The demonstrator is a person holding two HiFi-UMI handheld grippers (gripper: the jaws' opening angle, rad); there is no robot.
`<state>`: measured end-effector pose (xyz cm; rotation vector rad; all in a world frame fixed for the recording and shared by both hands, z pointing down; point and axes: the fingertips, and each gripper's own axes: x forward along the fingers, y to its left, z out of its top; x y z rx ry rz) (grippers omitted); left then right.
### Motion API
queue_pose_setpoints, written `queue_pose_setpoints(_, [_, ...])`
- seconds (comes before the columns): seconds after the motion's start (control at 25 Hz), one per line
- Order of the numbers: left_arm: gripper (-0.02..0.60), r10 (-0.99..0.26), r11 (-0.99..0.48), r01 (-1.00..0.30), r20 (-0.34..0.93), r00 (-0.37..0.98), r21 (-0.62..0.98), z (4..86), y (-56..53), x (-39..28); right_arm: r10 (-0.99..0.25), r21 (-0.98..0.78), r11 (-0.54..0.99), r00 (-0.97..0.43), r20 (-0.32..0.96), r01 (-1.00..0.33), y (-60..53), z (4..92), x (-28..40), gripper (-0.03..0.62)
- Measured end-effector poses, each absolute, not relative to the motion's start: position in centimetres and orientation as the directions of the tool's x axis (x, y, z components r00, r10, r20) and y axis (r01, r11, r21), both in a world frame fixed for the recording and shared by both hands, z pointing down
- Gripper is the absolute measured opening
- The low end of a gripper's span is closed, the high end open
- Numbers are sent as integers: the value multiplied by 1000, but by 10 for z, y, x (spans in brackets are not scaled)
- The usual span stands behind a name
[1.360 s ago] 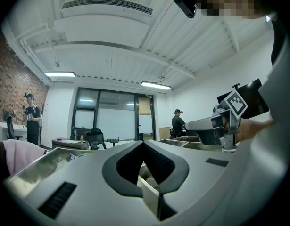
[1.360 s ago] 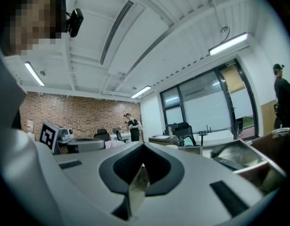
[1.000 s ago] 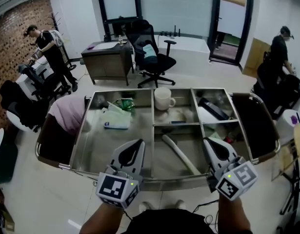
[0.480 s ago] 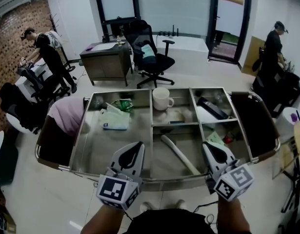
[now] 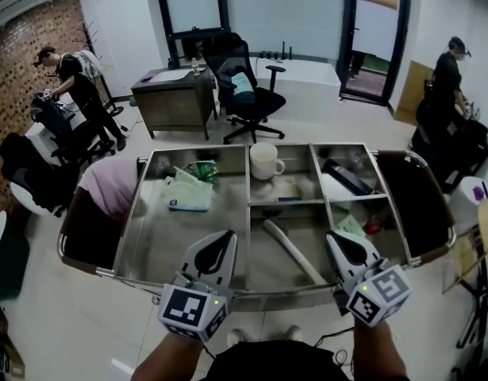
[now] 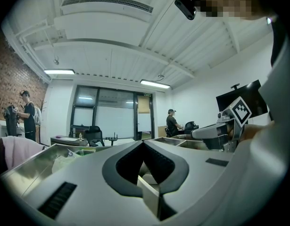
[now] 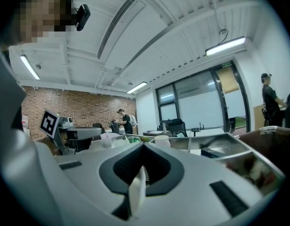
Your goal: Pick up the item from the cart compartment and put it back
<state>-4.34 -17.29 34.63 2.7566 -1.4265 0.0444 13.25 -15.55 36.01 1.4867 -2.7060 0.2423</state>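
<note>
A steel cart (image 5: 248, 205) with several compartments stands in front of me. A white mug (image 5: 264, 160) sits in the far middle compartment. In the near middle one, a white tube (image 5: 293, 251) lies aslant. The large left compartment holds a plastic bag (image 5: 188, 190) and a green item (image 5: 202, 170). A black item (image 5: 346, 176) lies at the far right. My left gripper (image 5: 225, 235) hovers over the cart's near edge, shut and holding nothing. My right gripper (image 5: 332, 238) hovers near the right compartments, also shut and holding nothing. In the gripper views both left gripper (image 6: 143, 141) and right gripper (image 7: 143, 145) have their jaws meeting.
A pink cloth (image 5: 109, 185) hangs over the cart's left end. Beyond the cart stand a desk (image 5: 174, 98) and a black office chair (image 5: 247, 86). People work at the back left (image 5: 77, 82) and back right (image 5: 450, 74).
The right gripper has edged slightly to the left. The left gripper and the cart's contents have not moved.
</note>
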Motion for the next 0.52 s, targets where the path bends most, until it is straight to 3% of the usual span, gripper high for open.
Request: queue_pose_setpoints(0.52, [0, -814, -578, -816, 50, 579, 19, 345, -172, -43, -830, -101, 535, -544, 124, -839, -157, 357, 130, 14])
